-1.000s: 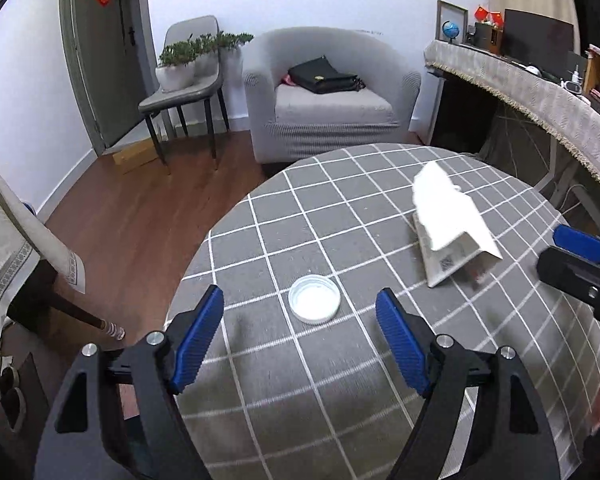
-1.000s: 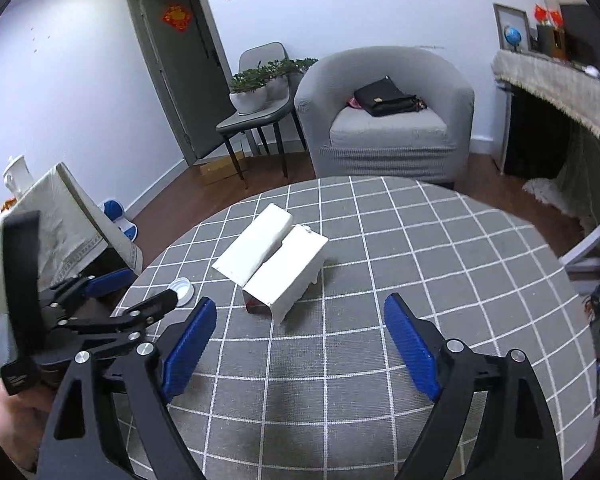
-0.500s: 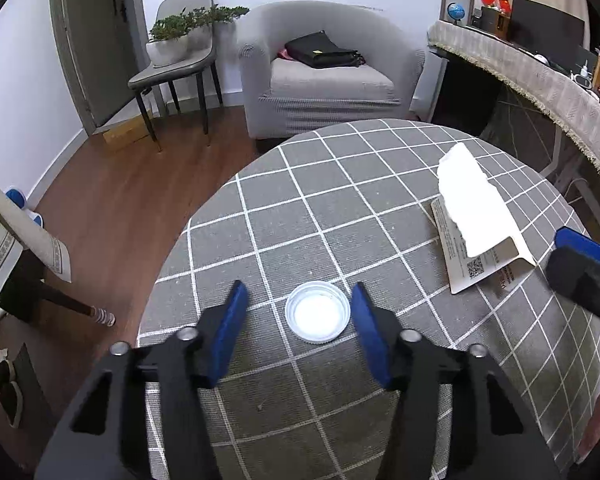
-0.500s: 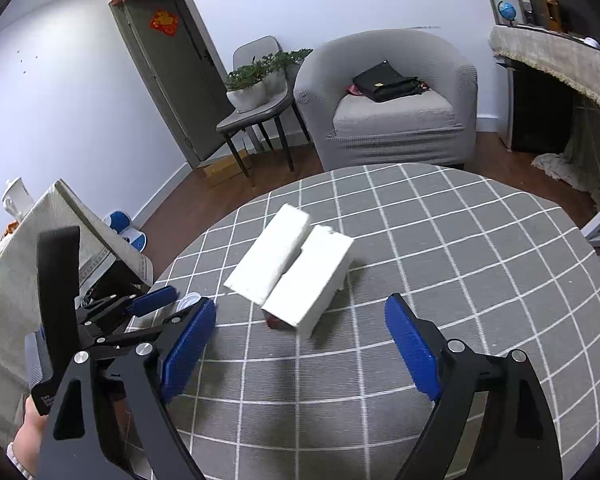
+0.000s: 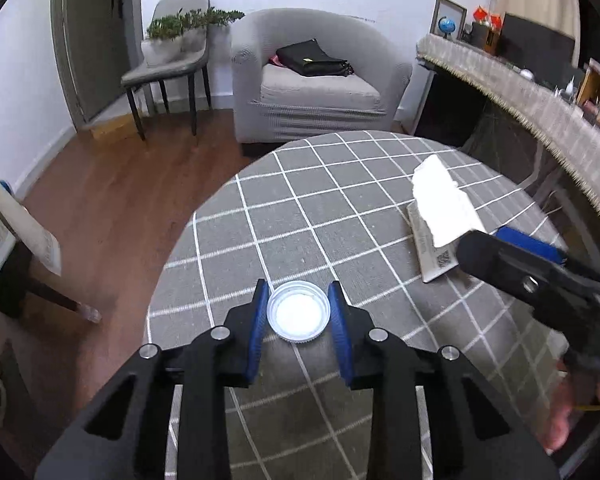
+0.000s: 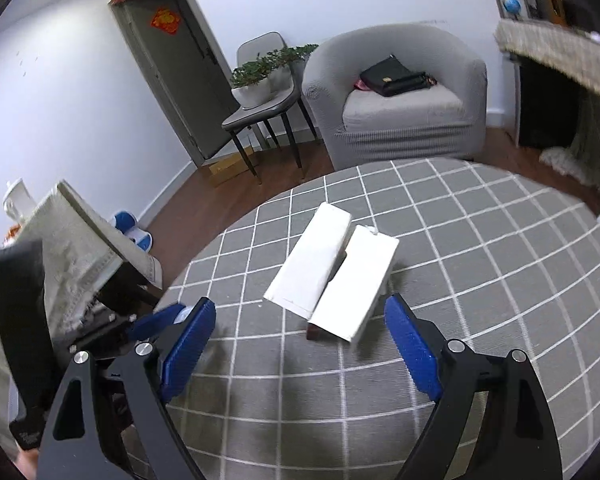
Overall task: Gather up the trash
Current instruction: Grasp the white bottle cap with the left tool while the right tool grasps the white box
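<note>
The left hand-held gripper [image 5: 298, 312] is closing on the white lid [image 5: 298, 317], near the counter [image 5: 340, 200] left edge. The right hand-held gripper [image 6: 296, 344] stands wide and empty before the white box [image 6: 332, 276], whose long axis runs near to far, with free counter around it.

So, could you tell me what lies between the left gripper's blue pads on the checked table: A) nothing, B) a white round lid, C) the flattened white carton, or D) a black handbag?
B: in the left wrist view the white round lid sits between the closing pads of the left gripper, both touching its rim.
</note>
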The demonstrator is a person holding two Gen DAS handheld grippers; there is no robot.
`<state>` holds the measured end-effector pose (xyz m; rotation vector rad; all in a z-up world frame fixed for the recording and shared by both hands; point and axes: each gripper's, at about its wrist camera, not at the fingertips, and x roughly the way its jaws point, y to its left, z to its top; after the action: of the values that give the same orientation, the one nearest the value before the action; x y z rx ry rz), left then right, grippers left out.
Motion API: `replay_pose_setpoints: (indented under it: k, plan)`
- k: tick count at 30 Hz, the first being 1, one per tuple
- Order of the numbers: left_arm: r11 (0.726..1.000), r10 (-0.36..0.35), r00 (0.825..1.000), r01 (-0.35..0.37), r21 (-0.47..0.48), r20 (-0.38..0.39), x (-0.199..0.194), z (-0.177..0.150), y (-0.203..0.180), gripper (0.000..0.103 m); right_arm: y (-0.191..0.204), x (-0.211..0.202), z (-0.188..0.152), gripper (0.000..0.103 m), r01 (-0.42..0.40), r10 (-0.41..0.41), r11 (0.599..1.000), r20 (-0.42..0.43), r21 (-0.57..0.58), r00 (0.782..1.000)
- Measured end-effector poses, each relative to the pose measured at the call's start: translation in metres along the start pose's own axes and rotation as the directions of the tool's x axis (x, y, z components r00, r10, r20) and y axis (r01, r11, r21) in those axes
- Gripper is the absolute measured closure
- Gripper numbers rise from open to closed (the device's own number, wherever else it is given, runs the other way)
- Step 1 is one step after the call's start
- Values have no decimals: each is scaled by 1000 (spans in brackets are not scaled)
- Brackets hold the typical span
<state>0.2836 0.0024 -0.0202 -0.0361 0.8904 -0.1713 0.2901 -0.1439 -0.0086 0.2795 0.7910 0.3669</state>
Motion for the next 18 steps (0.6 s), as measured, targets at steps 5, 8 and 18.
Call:
replay_pose_setpoints:
  k: [5,8,18]
  plan:
    - [1000,25,1000,-25,6,3,-8,-5,15,71,5,9,1,16,22,-22,1000,-10,15,1000]
    - [1000,18,1000,-18,-14,-1,-13,-11,26,71,2,18,3,16,57,-56,998,-28,39,998]
    - [1000,14,1000,-15,7,17,-32,-24,44,70,-5,36,7,16,102,-100,988,-24,115,995]
